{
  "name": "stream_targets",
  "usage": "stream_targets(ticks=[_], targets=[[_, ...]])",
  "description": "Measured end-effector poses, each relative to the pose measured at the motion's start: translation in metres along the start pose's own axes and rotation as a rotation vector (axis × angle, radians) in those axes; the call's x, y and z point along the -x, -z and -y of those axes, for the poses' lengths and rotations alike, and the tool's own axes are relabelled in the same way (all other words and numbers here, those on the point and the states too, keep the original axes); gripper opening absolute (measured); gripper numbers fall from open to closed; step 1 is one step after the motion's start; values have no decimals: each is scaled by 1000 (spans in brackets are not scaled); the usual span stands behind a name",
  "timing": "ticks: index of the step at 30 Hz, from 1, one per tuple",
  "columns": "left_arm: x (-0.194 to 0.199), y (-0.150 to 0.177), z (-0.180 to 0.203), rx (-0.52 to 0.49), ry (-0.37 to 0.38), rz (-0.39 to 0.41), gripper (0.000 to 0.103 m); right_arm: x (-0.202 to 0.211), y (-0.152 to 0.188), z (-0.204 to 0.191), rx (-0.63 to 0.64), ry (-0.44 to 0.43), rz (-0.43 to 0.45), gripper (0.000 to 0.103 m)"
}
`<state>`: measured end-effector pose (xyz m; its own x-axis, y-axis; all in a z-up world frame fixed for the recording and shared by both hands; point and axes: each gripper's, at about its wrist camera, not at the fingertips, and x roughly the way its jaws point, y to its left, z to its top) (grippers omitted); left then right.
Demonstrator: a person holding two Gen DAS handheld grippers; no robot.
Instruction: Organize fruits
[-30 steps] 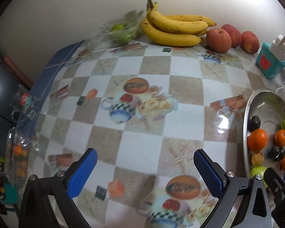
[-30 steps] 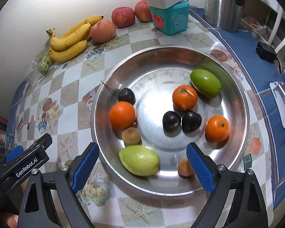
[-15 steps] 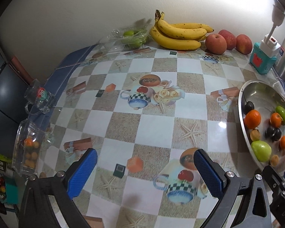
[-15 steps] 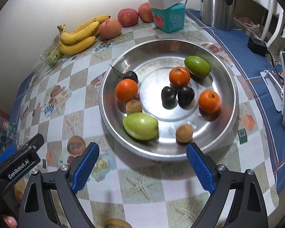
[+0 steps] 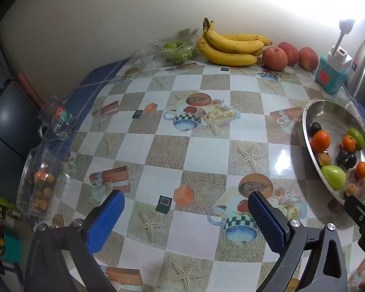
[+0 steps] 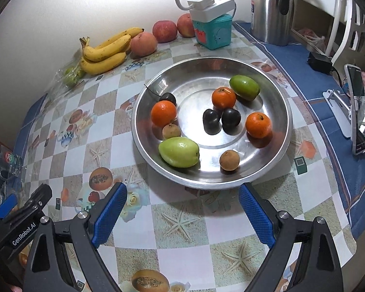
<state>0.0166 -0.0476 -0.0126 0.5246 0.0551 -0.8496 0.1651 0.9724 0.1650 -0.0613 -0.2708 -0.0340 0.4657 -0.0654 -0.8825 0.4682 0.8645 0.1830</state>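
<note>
A steel bowl (image 6: 283,102) (image 5: 328,108) on the checked tablecloth holds three oranges (image 6: 163,113), two green fruits (image 6: 178,151), dark plums (image 6: 211,121) and small brown fruits (image 6: 229,160). Against the wall lie bananas (image 5: 228,46) (image 6: 104,53) and three red apples (image 5: 275,58) (image 6: 143,43). My right gripper (image 6: 182,215) hangs open and empty above the cloth just in front of the bowl. My left gripper (image 5: 186,221) is open and empty too, over the tablecloth left of the bowl. The left gripper's body (image 6: 19,226) shows at the right wrist view's lower left.
A clear box of green fruit (image 5: 172,50) sits by the bananas. At the table's left edge are a glass mug (image 5: 57,121) and a clear box of small orange fruit (image 5: 40,182). A teal box with a power strip (image 6: 213,22), a steel kettle (image 6: 271,9) and a phone on a stand (image 6: 357,107) stand at the right.
Both grippers have drawn back and up from the table, so the bowl and the wall fruit look smaller and farther. Jaws stayed open. No fruit moved.
</note>
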Motion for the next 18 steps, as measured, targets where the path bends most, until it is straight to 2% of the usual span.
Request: stream_targets(ticks=[7,18], targets=[[3,1,0,-2,15,11,103,1,0,0,4,3,1,93],[-2,1,1,-8,25,-18,103,0,1,-2,11,4,-6,93]])
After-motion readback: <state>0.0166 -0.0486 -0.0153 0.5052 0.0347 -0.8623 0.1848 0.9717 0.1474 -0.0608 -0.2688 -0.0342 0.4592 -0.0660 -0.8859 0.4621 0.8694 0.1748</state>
